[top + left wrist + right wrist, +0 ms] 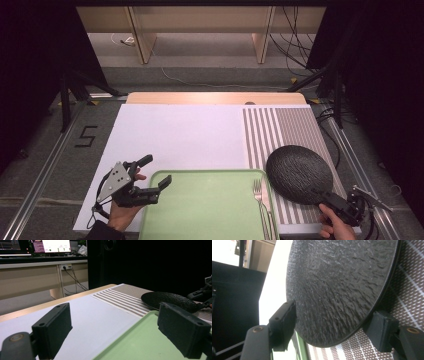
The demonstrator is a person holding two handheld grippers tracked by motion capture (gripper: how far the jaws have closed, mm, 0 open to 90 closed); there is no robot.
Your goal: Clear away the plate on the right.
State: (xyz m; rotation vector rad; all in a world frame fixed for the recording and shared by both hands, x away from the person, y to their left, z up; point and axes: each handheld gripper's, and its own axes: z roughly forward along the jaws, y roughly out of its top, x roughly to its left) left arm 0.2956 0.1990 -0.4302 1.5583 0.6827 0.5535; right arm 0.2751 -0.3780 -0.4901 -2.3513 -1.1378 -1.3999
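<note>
A round black textured plate (299, 172) lies on the striped mat (280, 130) at the right of the table. My right gripper (327, 196) is at its near rim; in the right gripper view (334, 325) one pad lies on the plate's (342, 285) top face and the other sits under the rim, both seeming to touch. My left gripper (159, 169) hovers open at the left edge of the green tray (205, 205), with nothing between its jaws (112, 330). A fork (260, 197) lies in the tray's right side.
A white sheet (180, 135) covers the left and middle of the table, with a wooden strip (215, 98) along the far edge. The tray (140, 340) sits at the near edge beside the plate (170, 300). Dark stands and cables flank the table.
</note>
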